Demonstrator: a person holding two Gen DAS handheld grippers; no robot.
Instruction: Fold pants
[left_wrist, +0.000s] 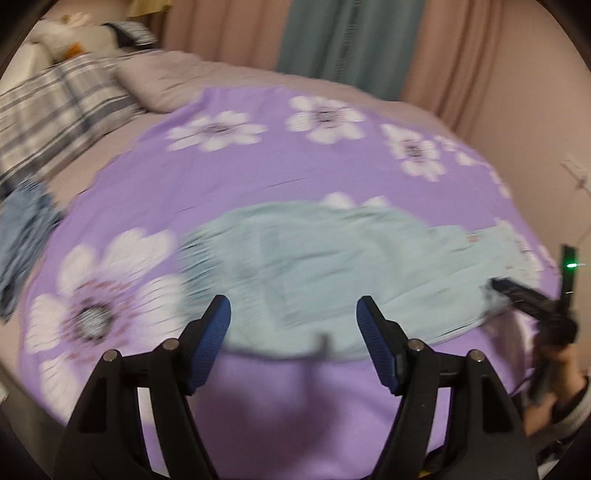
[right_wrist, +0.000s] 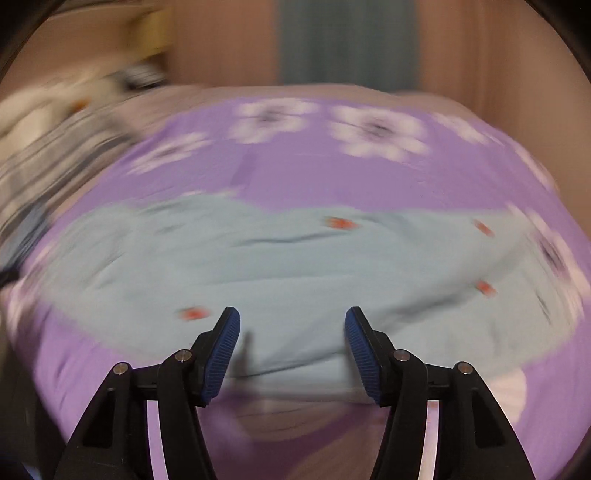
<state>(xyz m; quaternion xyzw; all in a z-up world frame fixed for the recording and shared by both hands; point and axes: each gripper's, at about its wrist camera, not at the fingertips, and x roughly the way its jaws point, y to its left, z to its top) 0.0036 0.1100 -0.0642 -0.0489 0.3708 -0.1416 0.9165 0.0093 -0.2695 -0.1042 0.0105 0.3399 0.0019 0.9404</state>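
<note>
On bed, atop purple flowered sheet: pale blue pants lying spread lengthwise, creased. Left gripper apart, empty. Right gripper apart, empty. Folding judged early; further folds left.

Hand-held gripper — black arms, blue ribbed pads.

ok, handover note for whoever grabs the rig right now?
Left tongs: open, nothing between the pads, over the near edge of the pants.
Right tongs: open, empty, also at the near edge.
Pants: light blue, lying lengthwise across the purple flowered sheet, released by both tongs.
Done: appears laid out, possibly one fold; blur hides the layers.
Left: re-grip and complete the folds.
</note>
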